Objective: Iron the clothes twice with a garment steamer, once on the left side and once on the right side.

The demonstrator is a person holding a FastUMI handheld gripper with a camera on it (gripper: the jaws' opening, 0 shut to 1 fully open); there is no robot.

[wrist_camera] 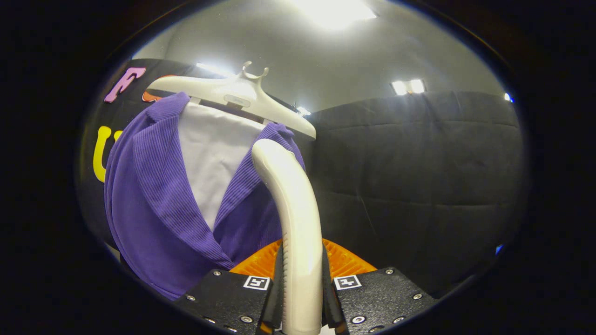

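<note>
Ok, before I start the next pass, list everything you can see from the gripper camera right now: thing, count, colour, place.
Garment steamer: one, cream-white curved handle, rising from between the fingers, its top in front of the jacket's right-hand lapel.
Jacket: one, purple ribbed fabric, hanging open on the hanger, beyond the fingers and to their left.
Inner panel: one, white, showing between the jacket's lapels.
Hanger: one, white, at the top of the jacket, tilted.
Booth wall: one, black cloth, behind the jacket and to the right of the steamer.
Ceiling lights: several, white, above the wall.
Gripper: one, fingers shut on the garment steamer's handle, one on each side.
</note>
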